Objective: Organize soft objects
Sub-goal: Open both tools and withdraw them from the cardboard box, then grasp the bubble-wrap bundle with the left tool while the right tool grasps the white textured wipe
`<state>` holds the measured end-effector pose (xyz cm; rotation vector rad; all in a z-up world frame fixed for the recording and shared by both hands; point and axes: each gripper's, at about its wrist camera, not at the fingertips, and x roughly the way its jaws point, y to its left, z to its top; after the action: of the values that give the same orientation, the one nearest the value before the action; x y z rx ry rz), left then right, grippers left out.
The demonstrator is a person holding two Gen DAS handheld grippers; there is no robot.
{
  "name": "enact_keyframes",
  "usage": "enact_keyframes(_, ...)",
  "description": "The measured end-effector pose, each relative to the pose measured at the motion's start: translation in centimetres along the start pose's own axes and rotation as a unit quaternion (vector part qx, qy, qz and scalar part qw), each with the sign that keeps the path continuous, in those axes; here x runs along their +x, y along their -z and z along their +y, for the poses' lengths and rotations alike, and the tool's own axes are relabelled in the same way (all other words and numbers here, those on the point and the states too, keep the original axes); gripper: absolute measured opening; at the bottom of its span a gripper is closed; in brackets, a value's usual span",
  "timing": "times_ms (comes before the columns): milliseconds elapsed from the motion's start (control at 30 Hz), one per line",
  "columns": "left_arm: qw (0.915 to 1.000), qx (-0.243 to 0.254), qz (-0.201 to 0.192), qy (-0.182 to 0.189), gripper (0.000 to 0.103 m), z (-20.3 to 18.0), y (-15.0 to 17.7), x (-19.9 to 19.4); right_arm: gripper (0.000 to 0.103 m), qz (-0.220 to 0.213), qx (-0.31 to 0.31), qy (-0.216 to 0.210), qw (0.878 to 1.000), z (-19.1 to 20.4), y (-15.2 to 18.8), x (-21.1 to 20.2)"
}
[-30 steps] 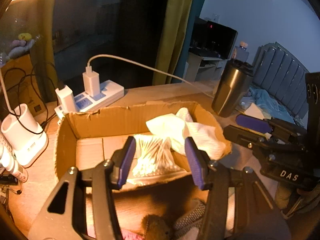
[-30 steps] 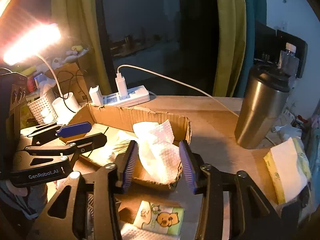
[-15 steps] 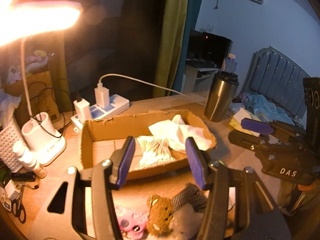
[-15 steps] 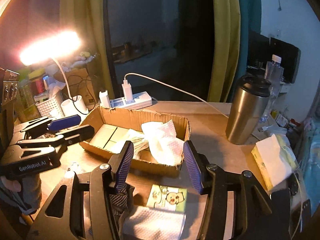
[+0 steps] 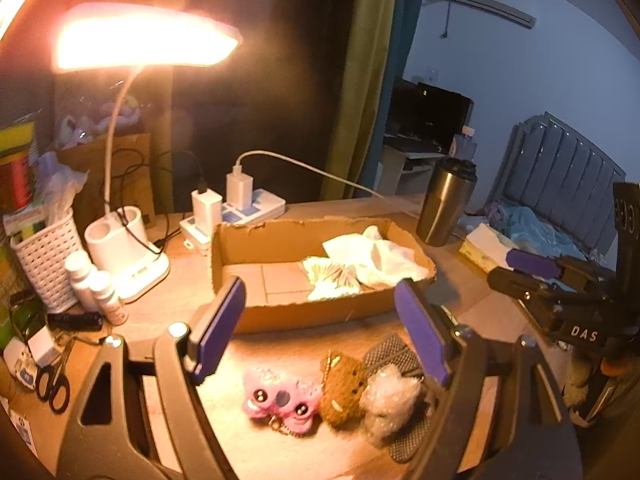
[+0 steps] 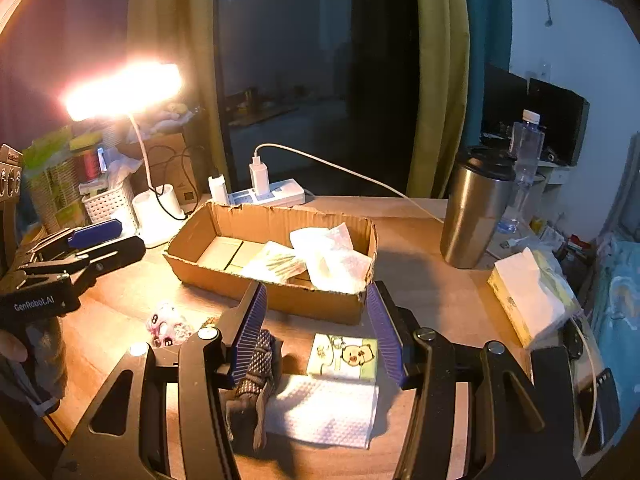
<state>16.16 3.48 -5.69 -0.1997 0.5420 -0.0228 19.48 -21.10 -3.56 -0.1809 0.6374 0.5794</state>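
Note:
A shallow cardboard box (image 5: 248, 312) (image 6: 280, 300) holds a bag of cotton swabs (image 5: 332, 278) (image 6: 276, 266) and white tissue (image 5: 374, 256) (image 6: 332, 260). My left gripper (image 5: 320, 326) hangs in front of the box, its jaws opening with nothing between them. Under it lie a pink plush (image 5: 280, 400), a brown plush (image 5: 342, 386), bubble wrap (image 5: 390, 396) and a grey mesh glove (image 5: 390, 356). My right gripper (image 6: 316, 322) is open and empty above a cartoon tissue pack (image 6: 344, 358), a white paper towel (image 6: 324, 410) and the glove (image 6: 256, 372).
A lit desk lamp (image 5: 144, 44), white basket (image 5: 44, 260), small bottles (image 5: 94, 284) and scissors (image 5: 52, 384) crowd the left. A power strip (image 5: 248, 208) sits behind the box. A steel tumbler (image 6: 476, 208) and yellow tissue pack (image 6: 528, 300) stand to the right.
Both grippers have drawn back and up from the box, bringing the toys and tissue packs on the near table into view. The left jaws have spread much wider.

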Motion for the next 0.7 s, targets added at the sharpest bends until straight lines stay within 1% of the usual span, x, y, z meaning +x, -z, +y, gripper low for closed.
enact_keyframes(133,1.0,0.0,-0.005,0.003,0.079,-0.1,0.7,-1.0,0.057,0.0,0.002,0.006,1.0,0.3,0.6,-0.7)
enact_keyframes(233,1.0,0.003,-0.005,0.004,0.079,-0.3,1.3,-1.4,0.063,0.0,0.003,0.01,1.0,0.4,1.1,-1.3)
enact_keyframes(700,0.9996,0.009,0.026,0.008,0.079,-2.0,4.4,-0.8,0.064,0.013,0.014,0.014,1.0,0.1,4.3,-2.2)
